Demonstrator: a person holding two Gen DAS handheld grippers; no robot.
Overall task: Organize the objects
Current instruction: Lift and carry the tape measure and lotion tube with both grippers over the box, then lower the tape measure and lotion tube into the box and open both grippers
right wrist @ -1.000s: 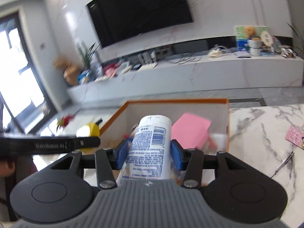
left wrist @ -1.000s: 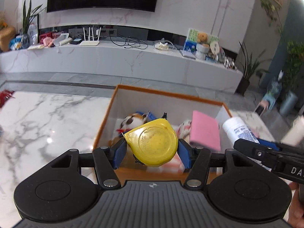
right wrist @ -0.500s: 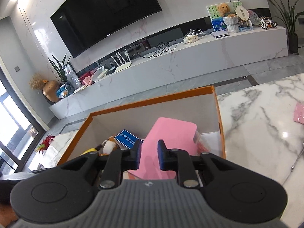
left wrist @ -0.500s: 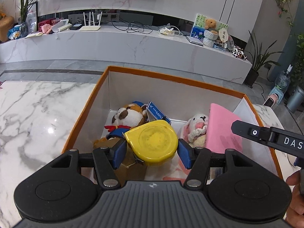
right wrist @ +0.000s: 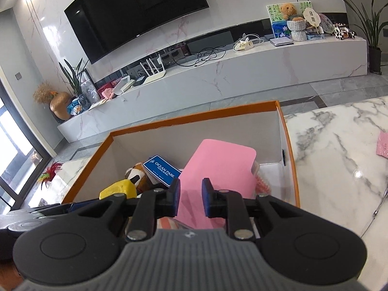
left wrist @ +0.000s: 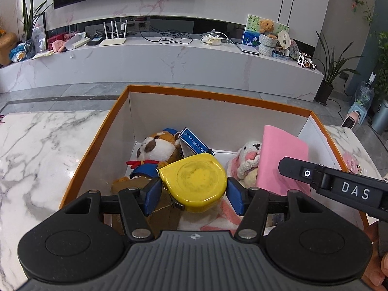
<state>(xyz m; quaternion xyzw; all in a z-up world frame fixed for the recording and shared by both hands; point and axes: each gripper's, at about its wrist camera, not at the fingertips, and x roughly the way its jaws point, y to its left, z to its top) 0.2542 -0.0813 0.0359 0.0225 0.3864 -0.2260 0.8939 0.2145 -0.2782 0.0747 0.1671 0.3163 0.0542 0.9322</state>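
Note:
My left gripper (left wrist: 192, 192) is shut on a yellow tape measure (left wrist: 194, 181) and holds it over the near part of an orange-rimmed box (left wrist: 218, 97). The tape measure also shows in the right wrist view (right wrist: 118, 189). My right gripper (right wrist: 190, 198) is empty, its jaws a small gap apart, above the box (right wrist: 194, 118) and a pink booklet (right wrist: 218, 167). Inside the box lie a brown plush dog (left wrist: 157, 148), a white plush rabbit (left wrist: 247, 157), the pink booklet (left wrist: 281, 160) and a blue Ocean Park tag (left wrist: 195, 141). The white bottle is not in view.
The box stands on a white marble table (left wrist: 43, 150). On the table to the right lie a pink packet (right wrist: 384, 144) and nail clippers (right wrist: 380, 203). A feather toy (right wrist: 49, 174) lies at the left. A TV console (left wrist: 157, 58) stands behind.
My right gripper has let go of the white bottle and its jaws have come nearly together. My left gripper has moved forward over the box with the tape measure.

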